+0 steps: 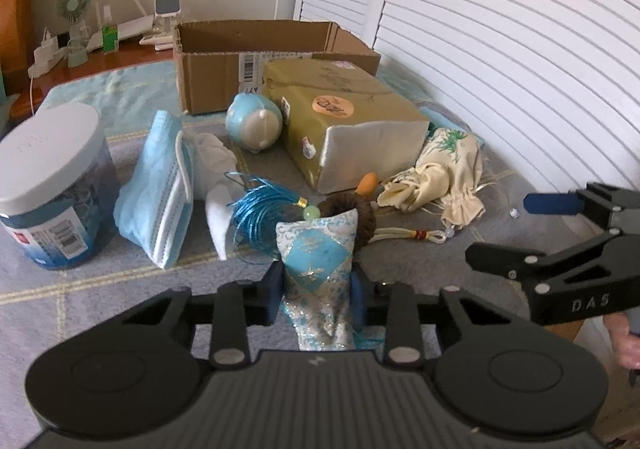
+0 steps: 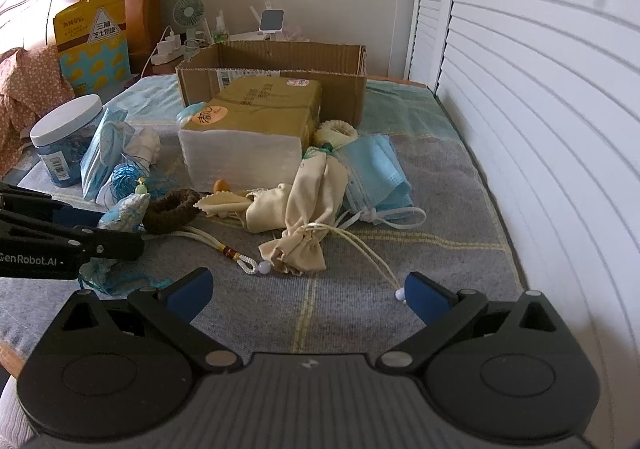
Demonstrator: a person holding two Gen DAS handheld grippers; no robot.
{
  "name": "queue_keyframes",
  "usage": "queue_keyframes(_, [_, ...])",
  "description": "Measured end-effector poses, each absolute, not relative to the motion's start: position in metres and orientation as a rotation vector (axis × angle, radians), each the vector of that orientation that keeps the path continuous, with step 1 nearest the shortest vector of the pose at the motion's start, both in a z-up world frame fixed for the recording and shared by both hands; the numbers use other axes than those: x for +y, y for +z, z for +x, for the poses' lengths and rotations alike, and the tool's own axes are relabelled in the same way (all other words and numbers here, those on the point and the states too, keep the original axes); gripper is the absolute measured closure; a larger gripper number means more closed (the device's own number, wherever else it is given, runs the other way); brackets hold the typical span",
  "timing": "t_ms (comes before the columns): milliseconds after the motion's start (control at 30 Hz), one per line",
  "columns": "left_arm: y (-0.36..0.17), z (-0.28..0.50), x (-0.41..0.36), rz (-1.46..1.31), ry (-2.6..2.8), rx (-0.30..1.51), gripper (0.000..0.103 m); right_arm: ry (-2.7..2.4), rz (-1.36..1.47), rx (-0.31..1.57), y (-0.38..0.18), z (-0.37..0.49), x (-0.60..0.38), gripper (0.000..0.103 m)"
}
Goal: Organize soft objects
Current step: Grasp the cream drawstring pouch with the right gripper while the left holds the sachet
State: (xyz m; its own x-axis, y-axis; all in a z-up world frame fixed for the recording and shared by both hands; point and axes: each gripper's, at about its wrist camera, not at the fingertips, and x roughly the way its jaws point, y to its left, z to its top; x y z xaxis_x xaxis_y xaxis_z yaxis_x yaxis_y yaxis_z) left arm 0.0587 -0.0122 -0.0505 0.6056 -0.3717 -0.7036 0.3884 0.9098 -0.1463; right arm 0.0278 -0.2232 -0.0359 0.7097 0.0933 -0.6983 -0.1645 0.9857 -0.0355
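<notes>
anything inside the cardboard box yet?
Nothing shows inside the cardboard box: only bare inner walls in either view. Its floor is hidden by the near wall and by the gold-wrapped tissue pack standing in front, so empty is unconfirmed.

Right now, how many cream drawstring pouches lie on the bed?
2. One cream pouch lies in front of the gold box; the other pouch lies crumpled against its left side. More may be hidden.
</notes>
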Motion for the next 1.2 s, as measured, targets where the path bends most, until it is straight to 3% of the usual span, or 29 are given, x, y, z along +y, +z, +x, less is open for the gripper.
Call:
queue_keyframes(267, [-0.04,0.053,-0.001,0.086,-0.443,0.8,0.071,0.168,-0.13,0.731,-0.026,0.03,-0.214,0.0])
queue_keyframes(367, [-0.039,0.053,0.002,0.104,-0.448,0.809,0.071,0.172,-0.148,0.723,-0.026,0.039,-0.209,0.004])
queue_keyframes(533, [-0.039,0.053,0.002,0.133,-0.467,0.815,0.071,0.17,-0.161,0.727,-0.029,0.058,-0.204,0.023])
queue_keyframes(667, [-0.039,0.054,-0.001,0.163,-0.493,0.817,0.071,0.166,-0.149,0.745,-0.031,0.068,-0.208,0.049])
queue_keyframes(833, [-0.039,0.053,-0.006,0.202,-0.523,0.82,0.071,0.161,-0.14,0.745,-0.029,0.064,-0.214,0.067])
queue_keyframes(1033, [-0.039,0.053,-0.009,0.222,-0.542,0.827,0.071,0.14,-0.128,0.755,-0.03,0.069,-0.217,0.067])
queue_keyframes(1200, [-0.037,0.05,-0.01,0.244,-0.55,0.833,0.071,0.142,-0.154,0.747,-0.029,0.067,-0.213,0.075])
